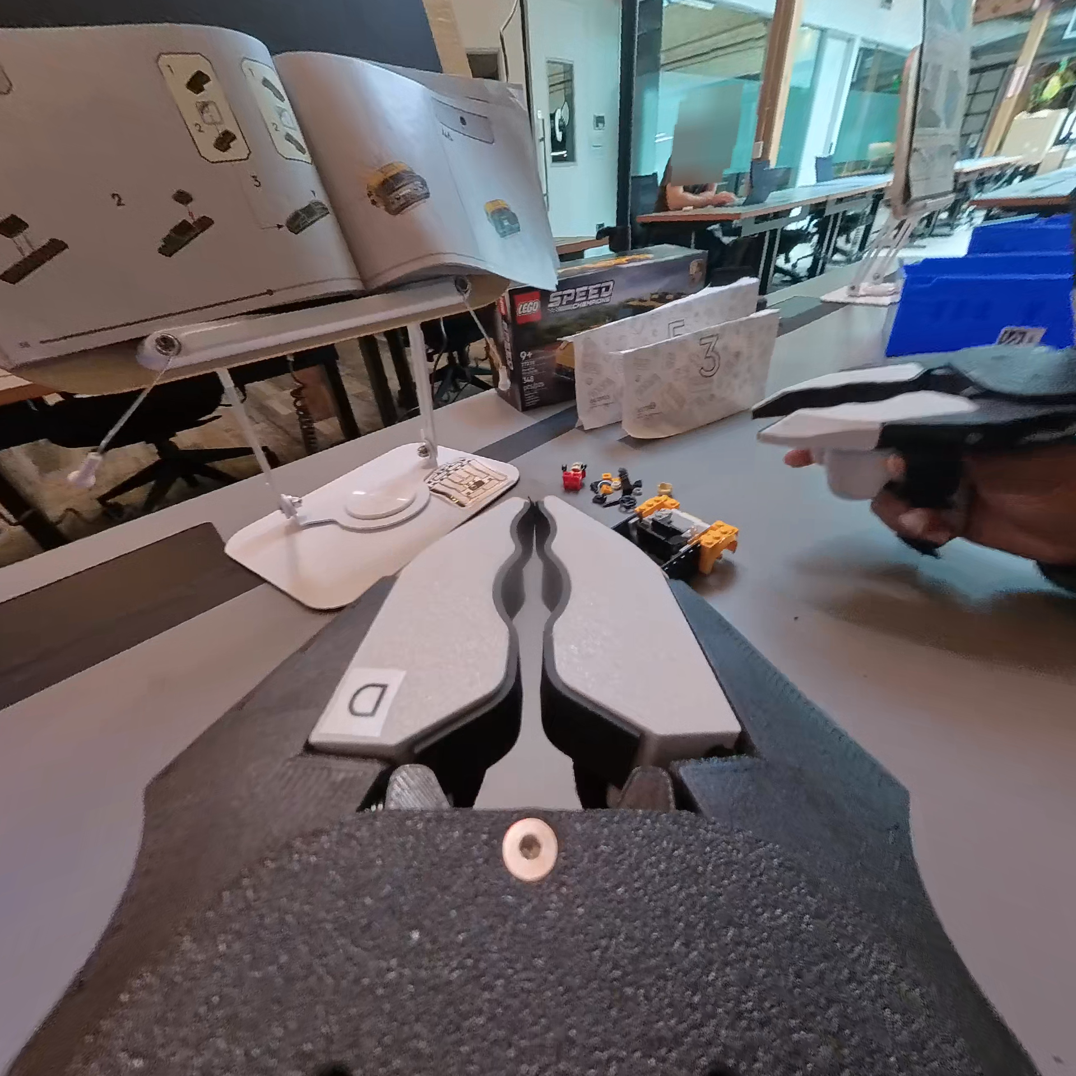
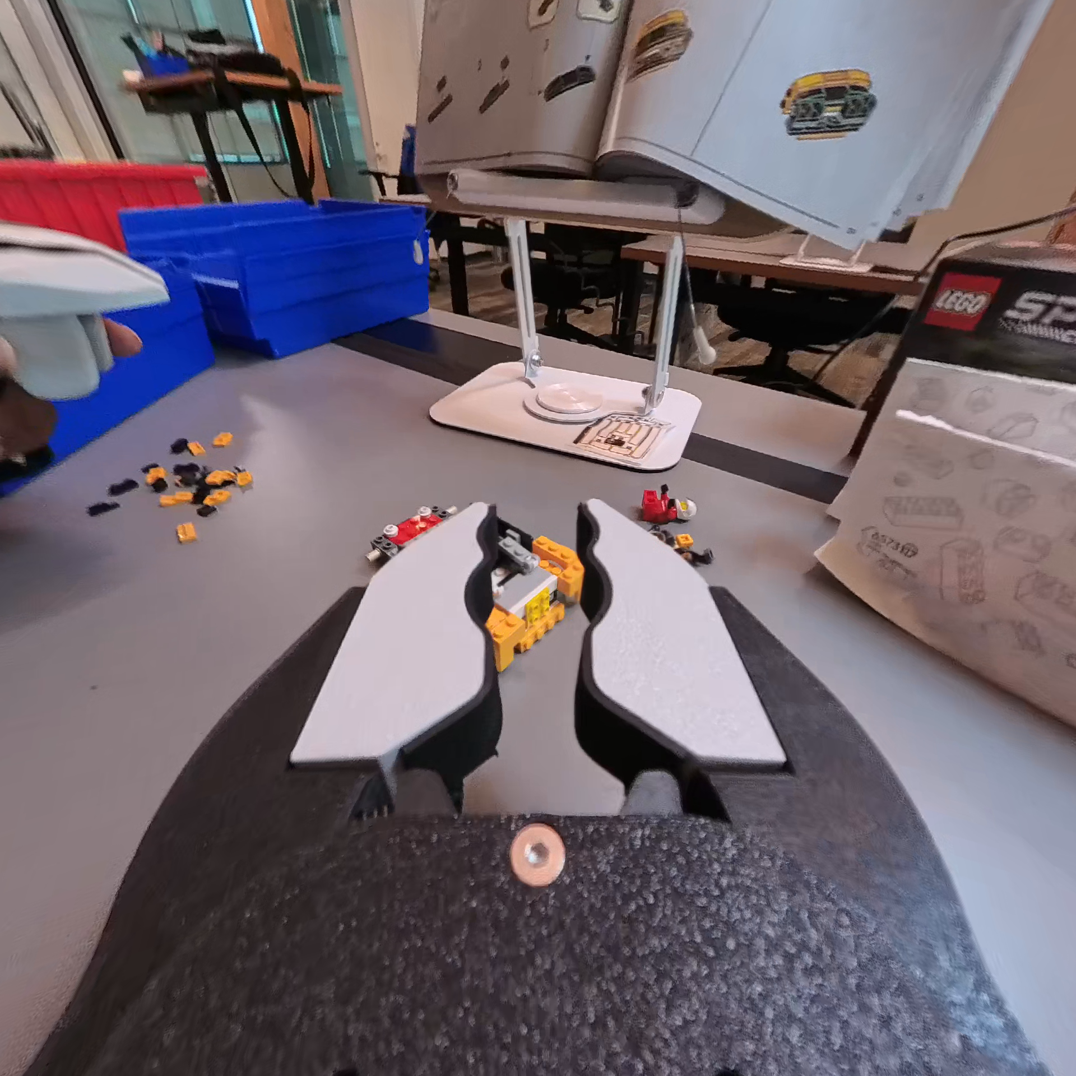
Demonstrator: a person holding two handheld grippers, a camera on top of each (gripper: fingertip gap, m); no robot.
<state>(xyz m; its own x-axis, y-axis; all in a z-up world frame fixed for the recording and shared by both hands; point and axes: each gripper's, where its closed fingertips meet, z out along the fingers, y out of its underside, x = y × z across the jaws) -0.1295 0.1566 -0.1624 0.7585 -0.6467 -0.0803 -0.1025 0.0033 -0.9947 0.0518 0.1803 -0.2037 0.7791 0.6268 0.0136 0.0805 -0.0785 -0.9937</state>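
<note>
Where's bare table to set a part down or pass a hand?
Free: grey table between loose brick pile and stand base; also the near-left edge. Crowded: around half-built car, red chassis, minifigure, paper bags.

The right gripper (image 2: 535,515) hangs over the grey table (image 2: 326,582) with its jaws parted, and a part-built orange, grey and black brick model (image 2: 533,588) lies on the table between the fingers, which do not press on it. A red and grey brick strip (image 2: 410,530) lies just left of the fingertips; a red minifigure (image 2: 664,506) lies just right. Loose orange and black pieces (image 2: 186,483) are scattered far left before blue bins (image 2: 279,273), and a white stand (image 2: 565,413) holds an open booklet (image 2: 728,105) beyond.
</note>
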